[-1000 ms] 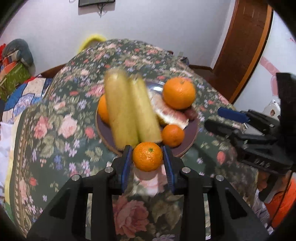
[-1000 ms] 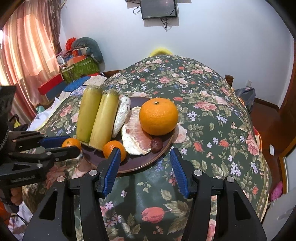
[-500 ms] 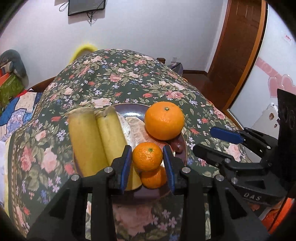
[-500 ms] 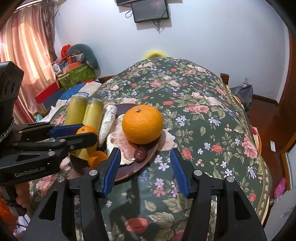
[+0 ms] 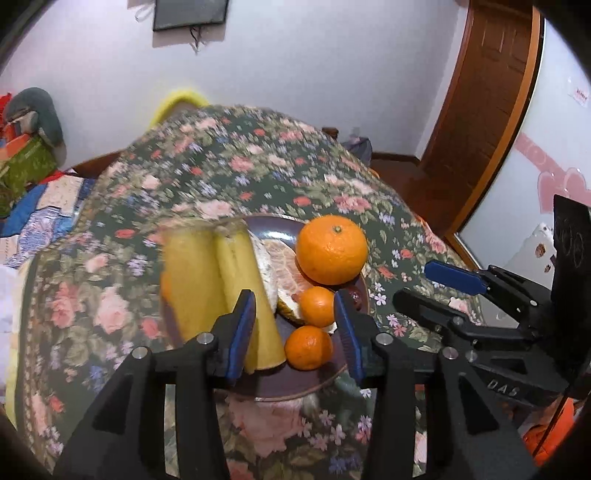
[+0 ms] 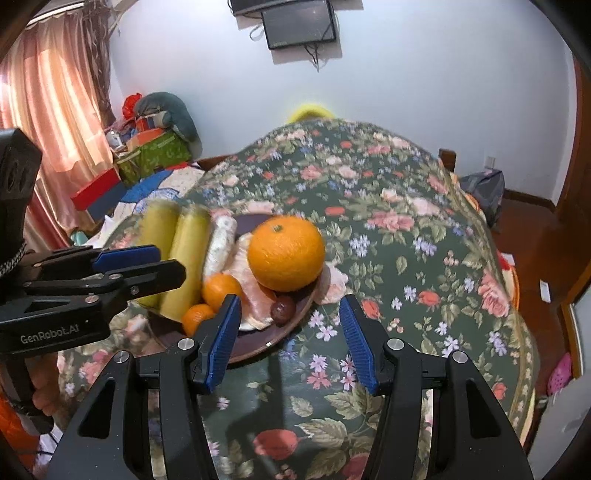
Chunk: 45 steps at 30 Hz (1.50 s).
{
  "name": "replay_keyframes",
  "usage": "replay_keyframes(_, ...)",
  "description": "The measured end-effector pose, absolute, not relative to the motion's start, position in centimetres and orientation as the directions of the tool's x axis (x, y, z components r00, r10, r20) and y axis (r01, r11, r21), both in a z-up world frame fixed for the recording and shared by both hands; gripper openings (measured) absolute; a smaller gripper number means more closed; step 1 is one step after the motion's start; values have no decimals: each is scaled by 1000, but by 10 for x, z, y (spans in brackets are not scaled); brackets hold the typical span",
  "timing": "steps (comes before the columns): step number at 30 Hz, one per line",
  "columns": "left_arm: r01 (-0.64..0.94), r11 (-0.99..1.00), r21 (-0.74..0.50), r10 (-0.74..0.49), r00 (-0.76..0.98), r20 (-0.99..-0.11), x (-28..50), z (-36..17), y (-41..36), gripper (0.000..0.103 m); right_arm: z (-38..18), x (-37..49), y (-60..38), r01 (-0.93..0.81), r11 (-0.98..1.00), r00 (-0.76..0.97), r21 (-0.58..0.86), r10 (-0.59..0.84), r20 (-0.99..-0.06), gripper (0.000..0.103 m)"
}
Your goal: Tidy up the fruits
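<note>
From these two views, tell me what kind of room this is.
Probably a lived-in room at home, perhaps a bedroom: a floral tablecloth with a fruit plate, a wall-mounted screen, pink curtains and a wooden door.

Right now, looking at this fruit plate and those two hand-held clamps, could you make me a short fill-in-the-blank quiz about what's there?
1. The left gripper is ___, with nothing pinched between its blue pads.
2. The large orange and two small tangerines rest on a dark ___.
3. The tablecloth carries a ___ pattern.
4. Beside the two yellow bottles lies a peeled ___ segment.

Missing words: open; plate; floral; pomelo
</note>
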<state>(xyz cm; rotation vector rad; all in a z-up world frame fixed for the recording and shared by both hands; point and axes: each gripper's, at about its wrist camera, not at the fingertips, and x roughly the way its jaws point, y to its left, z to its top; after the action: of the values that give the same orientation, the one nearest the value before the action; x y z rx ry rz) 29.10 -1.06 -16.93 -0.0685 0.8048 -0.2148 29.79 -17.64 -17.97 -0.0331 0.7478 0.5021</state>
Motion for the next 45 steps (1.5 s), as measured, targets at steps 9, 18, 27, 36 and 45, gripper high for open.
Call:
replay_keyframes(9, 102, 983, -151, -169, 813, -557, 221, -94, 16, 44, -108, 249, -172, -474, 875, 720, 96, 448, -530, 53)
replay_keyframes(18, 78, 987, -138, -123, 926, -356, 131, -23, 27, 58, -37, 175, -174, -466, 884, 832, 31, 450, -323, 74)
replay_keyframes(27, 76, 993, -89, -95, 966, -241, 73, 1, 18, 95, -8, 125, -182, -453, 890, 870, 55, 455, -190, 101)
replay_keyframes(36, 83, 993, -81, -100, 967, -235, 56, 1, 14, 102, -13, 111, -178, -440, 897, 879, 44, 440, -184, 103)
replay_keyframes(45, 78, 993, -93, -98, 965, -242, 48, 0, 16, 103, -15, 101, -182, -432, 901, 884, 35, 431, -181, 103)
